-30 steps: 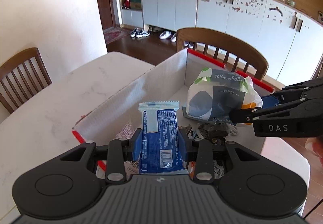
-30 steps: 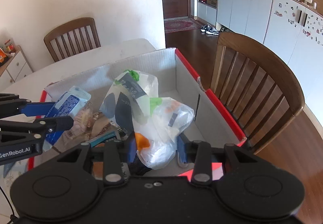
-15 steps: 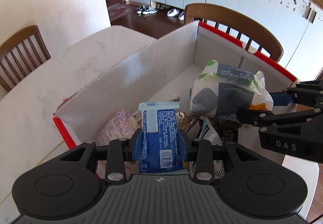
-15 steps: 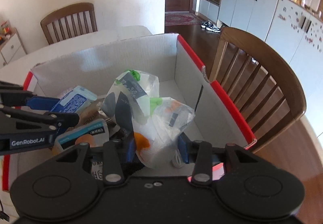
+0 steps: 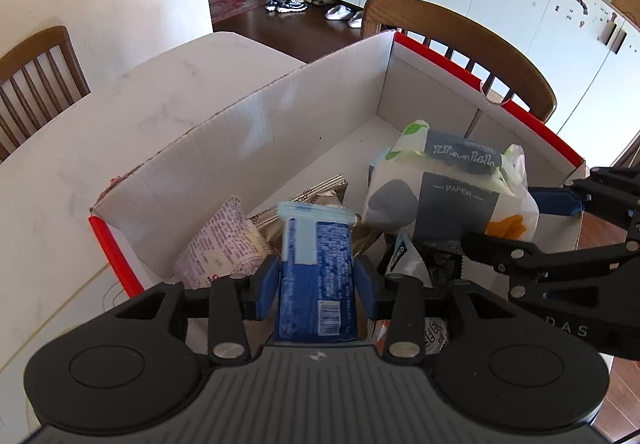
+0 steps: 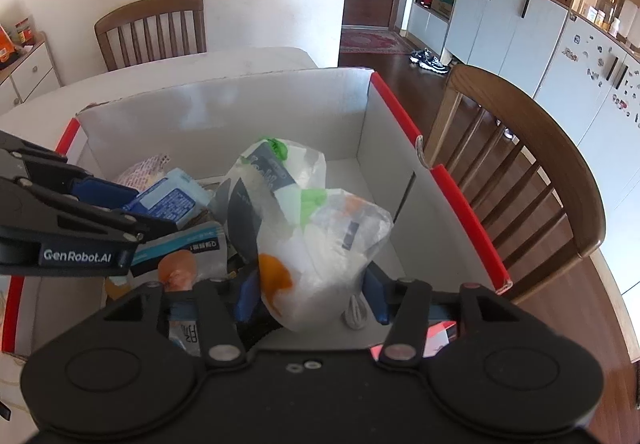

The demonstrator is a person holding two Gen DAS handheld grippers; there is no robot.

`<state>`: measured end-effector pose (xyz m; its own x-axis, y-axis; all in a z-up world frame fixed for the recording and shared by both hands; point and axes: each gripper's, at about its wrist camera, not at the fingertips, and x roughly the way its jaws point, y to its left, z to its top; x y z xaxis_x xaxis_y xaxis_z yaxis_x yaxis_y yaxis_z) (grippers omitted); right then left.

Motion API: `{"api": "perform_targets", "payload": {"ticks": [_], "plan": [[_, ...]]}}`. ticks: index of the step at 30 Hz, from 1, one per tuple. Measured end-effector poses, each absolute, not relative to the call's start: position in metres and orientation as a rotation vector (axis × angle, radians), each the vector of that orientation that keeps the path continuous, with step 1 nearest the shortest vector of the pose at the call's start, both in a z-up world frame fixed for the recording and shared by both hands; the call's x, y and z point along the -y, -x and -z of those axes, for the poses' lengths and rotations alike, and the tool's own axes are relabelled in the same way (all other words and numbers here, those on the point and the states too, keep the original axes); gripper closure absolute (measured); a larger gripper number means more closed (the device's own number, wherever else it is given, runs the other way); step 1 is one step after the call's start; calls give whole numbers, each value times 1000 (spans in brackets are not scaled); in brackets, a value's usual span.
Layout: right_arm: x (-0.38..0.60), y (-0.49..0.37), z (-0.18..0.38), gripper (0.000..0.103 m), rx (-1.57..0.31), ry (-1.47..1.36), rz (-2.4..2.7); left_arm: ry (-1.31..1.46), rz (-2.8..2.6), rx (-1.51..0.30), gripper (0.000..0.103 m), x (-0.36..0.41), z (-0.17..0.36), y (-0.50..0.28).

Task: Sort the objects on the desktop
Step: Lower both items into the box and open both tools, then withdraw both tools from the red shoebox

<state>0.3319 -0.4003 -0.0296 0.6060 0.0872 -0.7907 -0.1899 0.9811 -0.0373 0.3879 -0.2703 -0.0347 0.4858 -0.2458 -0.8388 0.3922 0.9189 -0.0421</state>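
Note:
A red-rimmed cardboard box [image 5: 256,132] stands on the white table [image 5: 132,116] and holds several packets. My left gripper [image 5: 316,280] is shut on a blue packet [image 5: 316,264] and holds it over the box's near left part; it also shows in the right wrist view [image 6: 172,200]. My right gripper [image 6: 310,290] is shut on a white tissue pack [image 6: 320,236] with green, orange and grey print, held above the box's right side; the pack shows in the left wrist view [image 5: 452,192].
In the box lie a pink-patterned packet [image 5: 220,240], a foil wrapper [image 5: 320,196] and a teal-labelled packet [image 6: 188,244]. A wooden chair [image 6: 532,148] stands behind the box and another [image 6: 152,28] at the table's far side. The table's edge is close to the right.
Both grippers have moved forward and down over the box, each keeping its hold. The box's inside now fills more of both views.

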Motion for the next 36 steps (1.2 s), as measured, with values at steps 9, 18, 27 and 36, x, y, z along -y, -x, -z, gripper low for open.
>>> {"api": "perform_targets", "payload": {"ticks": [9, 18, 27, 36], "plan": [[399, -323, 20, 42, -898, 101, -147, -136, 407, -939, 44, 256, 21, -375], [392, -306, 5, 39, -868, 106, -149, -114, 446, -878, 44, 243, -1, -353], [379, -285, -14, 39, -835, 88, -179, -92, 484, -852, 37, 228, -14, -333], [374, -260, -29, 37, -789, 33, -206, -81, 535, -848, 37, 217, -20, -309]]}}
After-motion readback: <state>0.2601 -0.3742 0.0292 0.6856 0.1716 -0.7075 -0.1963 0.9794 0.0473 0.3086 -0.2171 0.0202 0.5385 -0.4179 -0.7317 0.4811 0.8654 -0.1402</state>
